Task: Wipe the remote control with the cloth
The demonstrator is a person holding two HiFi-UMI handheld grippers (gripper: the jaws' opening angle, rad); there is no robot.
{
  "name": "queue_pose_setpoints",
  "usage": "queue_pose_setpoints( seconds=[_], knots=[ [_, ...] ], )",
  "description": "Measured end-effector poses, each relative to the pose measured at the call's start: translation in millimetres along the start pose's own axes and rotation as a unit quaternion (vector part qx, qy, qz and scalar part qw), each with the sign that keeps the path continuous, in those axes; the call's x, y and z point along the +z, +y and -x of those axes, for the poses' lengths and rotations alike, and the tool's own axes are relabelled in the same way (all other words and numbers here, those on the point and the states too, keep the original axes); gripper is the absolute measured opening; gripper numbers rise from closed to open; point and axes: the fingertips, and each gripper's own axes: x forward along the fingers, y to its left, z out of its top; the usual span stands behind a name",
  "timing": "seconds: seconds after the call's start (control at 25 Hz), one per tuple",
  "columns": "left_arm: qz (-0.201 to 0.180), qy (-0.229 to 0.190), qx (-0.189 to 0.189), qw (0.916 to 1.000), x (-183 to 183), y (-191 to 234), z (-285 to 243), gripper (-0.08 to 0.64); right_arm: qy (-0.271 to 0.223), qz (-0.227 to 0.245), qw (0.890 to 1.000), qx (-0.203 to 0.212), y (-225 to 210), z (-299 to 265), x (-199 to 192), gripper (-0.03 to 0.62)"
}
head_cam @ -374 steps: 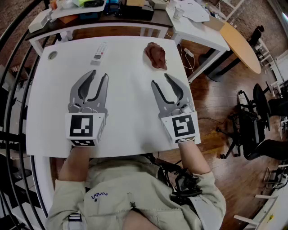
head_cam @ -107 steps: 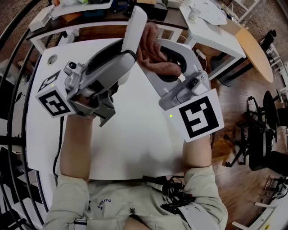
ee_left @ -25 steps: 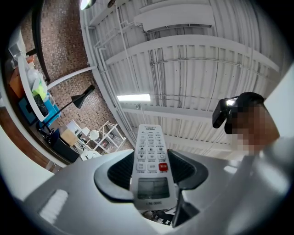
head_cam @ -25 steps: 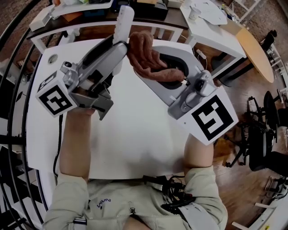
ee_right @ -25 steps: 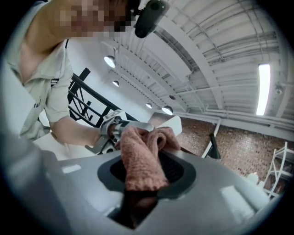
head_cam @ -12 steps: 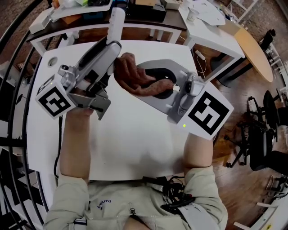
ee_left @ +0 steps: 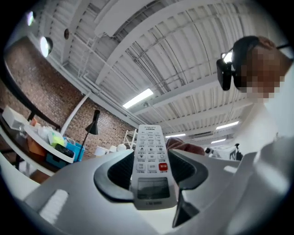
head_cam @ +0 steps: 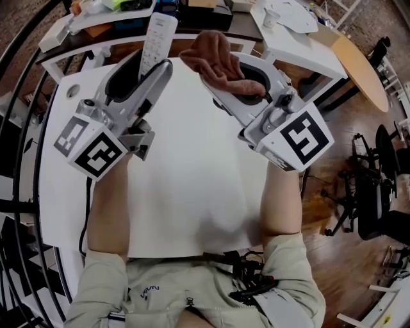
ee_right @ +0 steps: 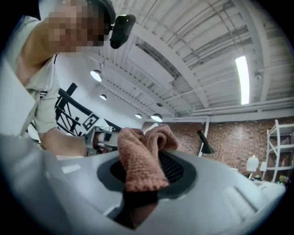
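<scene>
My left gripper (head_cam: 148, 64) is raised over the white table (head_cam: 192, 192) and shut on a white remote control (head_cam: 155, 35), which sticks out past its jaws with the button face up. In the left gripper view the remote (ee_left: 149, 160) lies between the jaws (ee_left: 149, 176), red button showing. To its right my right gripper (head_cam: 221, 72) is shut on a bunched brown cloth (head_cam: 214, 50). A narrow gap separates cloth and remote. The right gripper view shows the cloth (ee_right: 140, 165) pinched and folded over the jaws (ee_right: 140, 190).
A small round grommet (head_cam: 72, 90) sits in the table's far left corner. Behind the table runs a cluttered desk (head_cam: 128, 13); a second white table (head_cam: 288, 32) and a wooden round top (head_cam: 352, 64) stand at right, office chairs (head_cam: 371, 186) beyond.
The right gripper has carried the cloth up and right, off the remote's side. The left gripper has rolled, so the remote's button face now shows upward.
</scene>
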Motion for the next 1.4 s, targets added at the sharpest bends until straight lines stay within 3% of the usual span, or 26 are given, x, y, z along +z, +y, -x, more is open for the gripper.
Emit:
queue_pose_setpoints(
  seconds=[0.12,0.32,0.48,0.64,0.88,1.24,1.4],
  knots=[
    [-0.046,0.019,0.044,0.9978,-10,17,-3,0.241,0.011,-0.012,0.998,-0.061,-27,2,-15,0.121],
    [-0.065,0.056,0.114,0.9898,-42,58,-6,0.241,0.042,-0.045,0.990,-0.125,-59,2,-57,0.121],
    [-0.106,0.115,0.160,0.9747,-71,94,-13,0.241,0.097,-0.090,0.975,-0.177,-90,4,-105,0.121],
    [-0.104,0.178,0.197,0.9585,-98,126,-18,0.241,0.182,-0.122,0.952,-0.212,-112,6,-159,0.121],
    [-0.106,0.302,0.220,0.9216,-140,155,-26,0.241,0.304,-0.134,0.923,-0.195,-116,5,-228,0.121],
    [-0.090,0.445,0.225,0.8620,-190,173,-15,0.241,0.410,-0.150,0.882,-0.176,-103,20,-285,0.127],
    [-0.079,0.493,0.217,0.8390,-211,177,-8,0.242,0.433,-0.154,0.872,-0.168,-99,23,-297,0.130]
  ],
)
